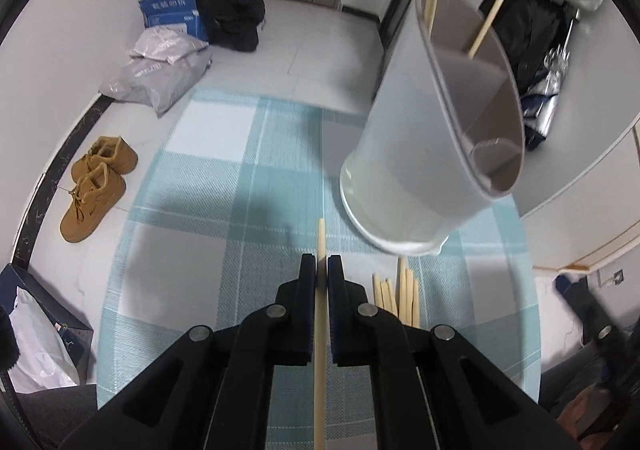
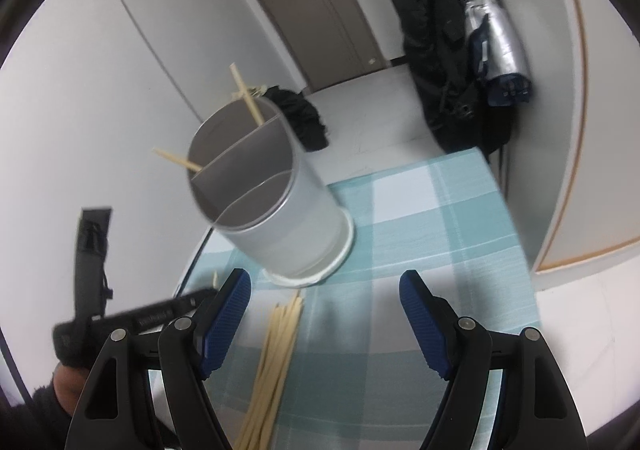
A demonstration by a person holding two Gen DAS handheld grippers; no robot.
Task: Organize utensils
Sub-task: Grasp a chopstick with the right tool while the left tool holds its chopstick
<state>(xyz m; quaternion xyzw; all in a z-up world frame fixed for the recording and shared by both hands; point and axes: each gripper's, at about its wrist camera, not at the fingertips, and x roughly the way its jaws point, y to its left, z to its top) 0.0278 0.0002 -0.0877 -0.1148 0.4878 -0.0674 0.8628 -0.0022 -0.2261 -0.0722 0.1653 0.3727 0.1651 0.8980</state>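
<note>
1. The left gripper (image 1: 321,264) is clamped on a single pale wooden chopstick (image 1: 320,330), whose tip pokes out ahead of the jaws.
2. The right gripper (image 2: 325,286) is spread wide, holding nothing.
3. The divided white cylindrical holder (image 2: 280,205) stands ahead of both jaws; loose chopsticks (image 2: 272,362) lie between the right jaws.

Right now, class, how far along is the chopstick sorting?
Done: two chopsticks stand in the holder. In hand: the left gripper is shut on one chopstick; the right gripper is open and holds nothing. Left: a bundle of chopsticks lies on the tablecloth.
</note>
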